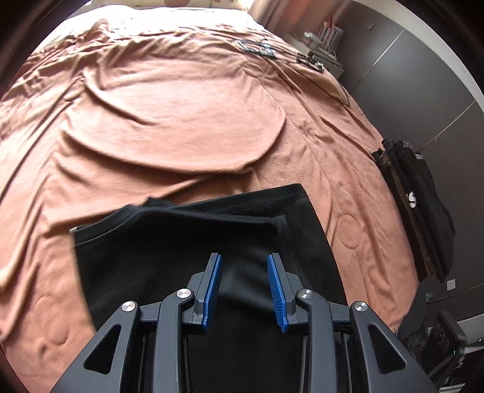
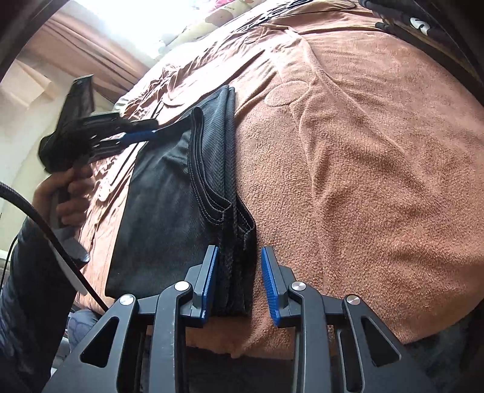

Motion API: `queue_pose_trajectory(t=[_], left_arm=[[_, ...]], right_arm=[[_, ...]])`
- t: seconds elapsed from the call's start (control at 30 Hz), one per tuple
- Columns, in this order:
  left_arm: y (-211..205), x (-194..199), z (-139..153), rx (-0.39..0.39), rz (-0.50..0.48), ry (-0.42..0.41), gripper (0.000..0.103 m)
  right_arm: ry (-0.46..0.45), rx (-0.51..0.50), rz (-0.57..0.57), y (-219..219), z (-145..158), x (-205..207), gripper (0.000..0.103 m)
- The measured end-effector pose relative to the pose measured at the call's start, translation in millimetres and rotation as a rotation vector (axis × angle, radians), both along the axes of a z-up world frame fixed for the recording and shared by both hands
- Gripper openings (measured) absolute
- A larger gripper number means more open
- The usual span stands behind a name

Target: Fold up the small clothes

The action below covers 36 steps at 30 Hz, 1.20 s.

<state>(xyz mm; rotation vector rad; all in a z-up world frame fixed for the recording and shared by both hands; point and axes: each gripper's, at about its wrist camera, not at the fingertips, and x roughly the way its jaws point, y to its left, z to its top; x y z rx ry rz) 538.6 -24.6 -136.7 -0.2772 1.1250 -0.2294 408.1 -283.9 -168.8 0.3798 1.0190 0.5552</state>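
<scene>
A black mesh garment (image 1: pixel 181 257) lies folded on the brown blanket (image 1: pixel 181 121), its upper layer slightly raised along the far edge. My left gripper (image 1: pixel 244 257) hovers over it, blue pads apart and nothing clamped between them. In the right wrist view the same garment (image 2: pixel 163 196) runs away from me, and the left gripper (image 2: pixel 148 133) sits at its far corner, held by a hand (image 2: pixel 66 193). My right gripper (image 2: pixel 240 248) straddles the garment's near right folded edge. The left pad rests against the fabric, while blanket shows between the fabric and the right pad.
A pile of dark folded clothes (image 1: pixel 417 211) sits at the bed's right edge, also seen as dark clothes (image 2: pixel 417 24) at top right. Small metal items and a cable (image 1: pixel 257 48) lie at the far end. A dark wardrobe (image 1: pixel 408 90) stands beside the bed.
</scene>
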Motion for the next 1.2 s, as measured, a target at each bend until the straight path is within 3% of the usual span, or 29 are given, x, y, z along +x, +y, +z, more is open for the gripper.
queue_pose_trajectory(t=[0.2,0.53,0.63,0.93,1.2], left_arm=[[34,-49,16,-0.006,0.084,-0.012,0.034],[69,-144,-1,-0.082,0.205,0.027,0.034],[72,-162,-10,-0.094,0.227,0.031,0.034],[61,-200,-50,-0.198,0.255,0.081,0.034],[60,-218,-59,-0.26,0.29,0.083,0.034]], right_arm=[[0.032,0.02,0.019,4,-4,4,0.027],[0.074,0.053,0.016,2,-11,3,0.028],[0.075,0.062,0.019,4,-10,3,0.034],[0.089,0.071,0.006,3,-12,-4,0.034],[0.111,0.12,-0.006,-3,-18,-7,0.034]])
